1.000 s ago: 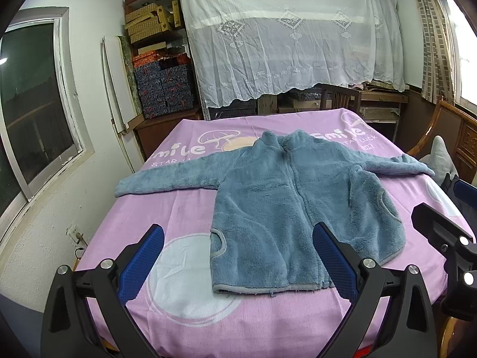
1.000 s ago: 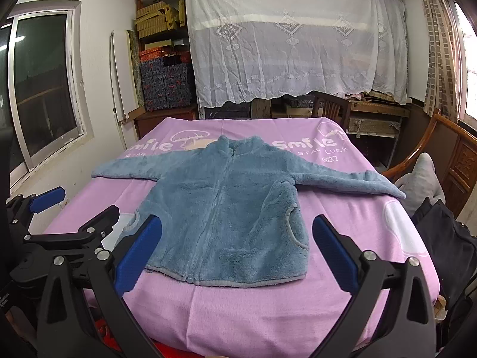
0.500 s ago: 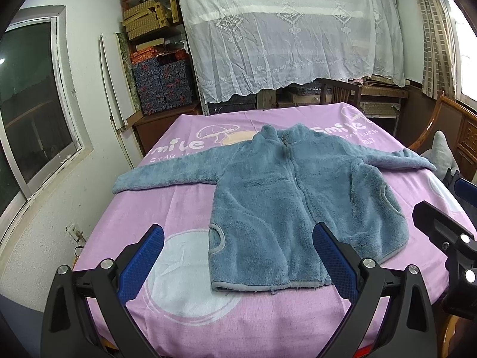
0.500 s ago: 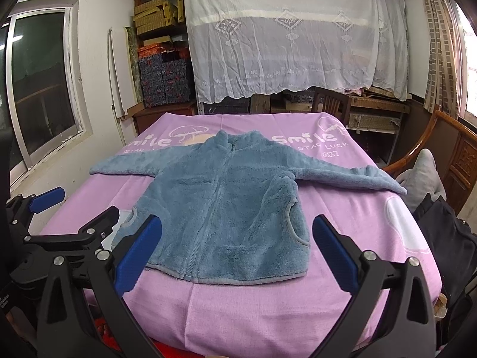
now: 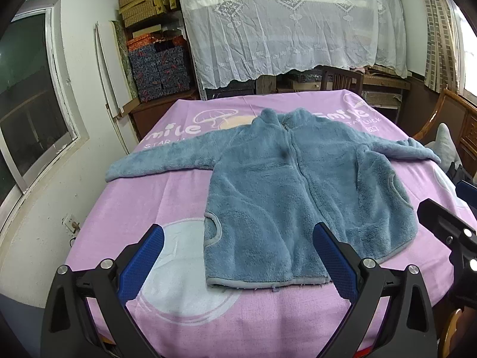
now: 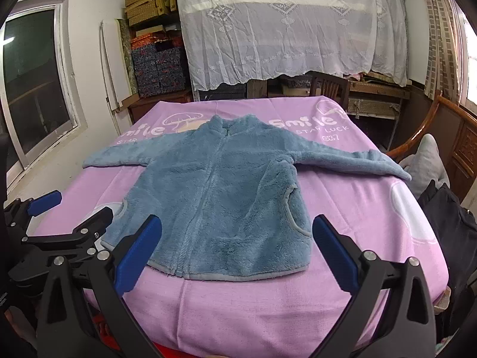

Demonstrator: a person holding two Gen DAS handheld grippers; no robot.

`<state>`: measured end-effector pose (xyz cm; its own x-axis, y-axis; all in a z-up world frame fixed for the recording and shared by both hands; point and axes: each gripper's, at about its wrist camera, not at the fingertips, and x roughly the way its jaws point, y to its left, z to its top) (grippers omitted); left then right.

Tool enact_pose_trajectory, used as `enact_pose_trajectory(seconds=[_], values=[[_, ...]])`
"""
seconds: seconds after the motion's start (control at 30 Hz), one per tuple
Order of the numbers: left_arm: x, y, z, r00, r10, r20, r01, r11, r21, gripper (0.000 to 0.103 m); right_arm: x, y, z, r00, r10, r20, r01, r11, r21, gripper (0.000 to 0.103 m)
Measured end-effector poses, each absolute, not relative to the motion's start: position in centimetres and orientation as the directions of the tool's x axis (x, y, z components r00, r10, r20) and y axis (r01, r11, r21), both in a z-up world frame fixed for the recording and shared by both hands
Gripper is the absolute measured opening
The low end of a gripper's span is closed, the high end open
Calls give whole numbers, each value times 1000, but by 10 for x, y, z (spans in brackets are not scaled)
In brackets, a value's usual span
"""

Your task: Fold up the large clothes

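A blue fleece jacket [image 5: 286, 197] lies flat and face up on a pink sheet [image 5: 155, 197] that covers the table. Its collar [image 5: 280, 116] points away from the cameras, toward the white lace cloth [image 5: 286, 24] hung at the back of the room, and its hem [image 5: 268, 283] lies nearest the cameras. So the body runs lengthwise from the near edge of the sheet to the far one, with the closed zip [image 6: 205, 197] marking that line down the middle. The two sleeves are spread out sideways, across that line: the left sleeve [image 5: 161, 161] reaches toward the window side of the sheet, and the right sleeve [image 6: 357, 158] reaches the sheet's opposite edge. A curved pocket opening shows on each side of the body, close to the hem.

The left gripper [image 5: 238, 259] hangs in front of the hem, above the near part of the sheet, with its blue pads [image 5: 140, 265] set wide apart and nothing between them. The right gripper [image 6: 235, 250] is likewise spread wide and holds nothing; it hangs just short of the hem on the jacket's right half. Neither touches the jacket. In the right wrist view the left gripper shows at the lower left, beside the jacket's left corner. A dark bag [image 6: 447, 226] sits off the sheet's right edge.
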<state>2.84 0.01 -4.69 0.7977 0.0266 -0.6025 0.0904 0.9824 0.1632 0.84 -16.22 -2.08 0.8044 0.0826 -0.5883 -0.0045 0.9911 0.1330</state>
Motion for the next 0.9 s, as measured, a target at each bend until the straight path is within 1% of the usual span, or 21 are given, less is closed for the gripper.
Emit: enact_pose_trajectory(seconds=[0.17,0.3,0.37,0.47,0.57,0.63,0.67,0.8,0.87,0.9], values=[[35,0,-52,803,38,-595,89,979,183,100,16,-169,-28,795,74,-603,13,990,139,99],[48,2,-61,781,37,-623,91,981,171,100,24,-176,-39,776,77,-626,27,988,154,99],[54,6,-67,761,11,-649,102,985,137,100,30,-183,-47,762,92,-641,31,983,179,99],[70,15,-80,713,-43,-700,114,992,55,100,37,-196,-61,744,121,-657,43,973,229,99],[85,30,-90,673,-70,-736,112,994,7,100,45,-219,-79,723,124,-679,93,957,274,99],[92,43,-97,651,-83,-754,99,995,-25,100,48,-236,-89,707,131,-695,134,940,313,99],[95,47,-99,644,-90,-759,94,995,-37,100,49,-248,-96,697,159,-699,156,918,364,99],[104,63,-109,613,-159,-774,99,987,-123,100,53,-281,-111,695,287,-659,186,814,551,99],[110,65,-113,596,-198,-778,112,980,-164,99,54,-285,-114,693,310,-651,184,798,575,94],[114,66,-117,582,-220,-783,118,975,-187,94,56,-285,-116,691,304,-656,180,806,564,83]])
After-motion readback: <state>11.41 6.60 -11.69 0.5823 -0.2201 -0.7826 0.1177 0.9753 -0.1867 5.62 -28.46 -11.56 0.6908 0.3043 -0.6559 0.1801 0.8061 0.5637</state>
